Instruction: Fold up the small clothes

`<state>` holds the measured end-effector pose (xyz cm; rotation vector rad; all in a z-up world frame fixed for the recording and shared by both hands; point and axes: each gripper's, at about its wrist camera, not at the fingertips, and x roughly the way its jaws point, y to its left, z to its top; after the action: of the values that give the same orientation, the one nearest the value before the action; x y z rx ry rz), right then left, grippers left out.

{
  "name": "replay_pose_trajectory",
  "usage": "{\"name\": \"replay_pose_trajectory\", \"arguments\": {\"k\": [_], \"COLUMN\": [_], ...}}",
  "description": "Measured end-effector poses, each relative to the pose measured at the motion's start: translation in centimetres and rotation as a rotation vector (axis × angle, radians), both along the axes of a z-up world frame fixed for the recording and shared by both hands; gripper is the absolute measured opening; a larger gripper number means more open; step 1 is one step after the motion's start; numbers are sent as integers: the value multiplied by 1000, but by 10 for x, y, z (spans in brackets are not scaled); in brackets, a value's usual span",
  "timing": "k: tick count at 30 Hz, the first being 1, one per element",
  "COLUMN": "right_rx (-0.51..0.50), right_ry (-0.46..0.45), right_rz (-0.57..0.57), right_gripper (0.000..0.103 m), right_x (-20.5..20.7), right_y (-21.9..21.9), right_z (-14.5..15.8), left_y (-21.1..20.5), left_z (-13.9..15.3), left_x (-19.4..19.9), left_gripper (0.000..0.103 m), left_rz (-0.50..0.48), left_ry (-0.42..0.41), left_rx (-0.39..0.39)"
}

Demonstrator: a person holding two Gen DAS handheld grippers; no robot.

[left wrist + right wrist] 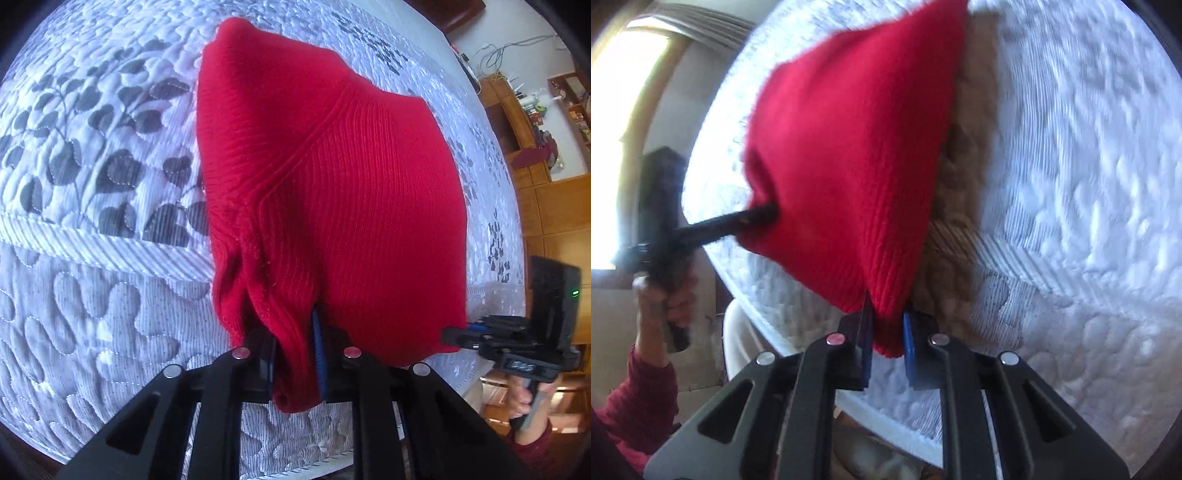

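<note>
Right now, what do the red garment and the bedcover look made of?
Red garment: knit, probably wool or acrylic yarn; fine ribbing and a raised seam show, matte and soft. Bedcover: quilted woven fabric, likely cotton or polyester; stitched puffed leaf shapes, grey print, slight sheen.

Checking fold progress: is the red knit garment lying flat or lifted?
Lifted: the red knit garment hangs bunched from the left gripper and right gripper.

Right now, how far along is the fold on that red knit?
Done: both near corners of the red knit garment are pinched, by the left gripper and the right gripper. In hand: it hangs stretched over the quilted bedspread. Left: the fold itself.
</note>
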<state>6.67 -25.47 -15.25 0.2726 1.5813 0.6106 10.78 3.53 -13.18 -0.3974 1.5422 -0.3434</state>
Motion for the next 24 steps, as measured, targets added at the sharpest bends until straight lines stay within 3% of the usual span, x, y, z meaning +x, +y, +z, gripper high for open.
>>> {"name": "replay_pose_trajectory", "arguments": {"k": [5, 8, 17, 20, 24], "right_rx": [15, 46, 27, 28, 23], "right_ry": [-11, -40, -145, -126, -106], "right_rz": [22, 7, -62, -75, -66], "right_gripper": [24, 36, 39, 42, 47], "right_x": [5, 17, 103, 131, 160], "right_y": [6, -9, -32, -30, -20], "right_z": [9, 26, 57, 50, 34], "left_y": [5, 15, 33, 20, -5], "left_z": [15, 27, 39, 42, 38], "left_x": [5, 20, 120, 151, 184], "left_gripper": [24, 39, 41, 41, 41], "left_rz": [-52, -46, 34, -34, -111], "left_ry": [-4, -48, -126, -170, -188], "left_rx": [-7, 13, 78, 120, 54]}}
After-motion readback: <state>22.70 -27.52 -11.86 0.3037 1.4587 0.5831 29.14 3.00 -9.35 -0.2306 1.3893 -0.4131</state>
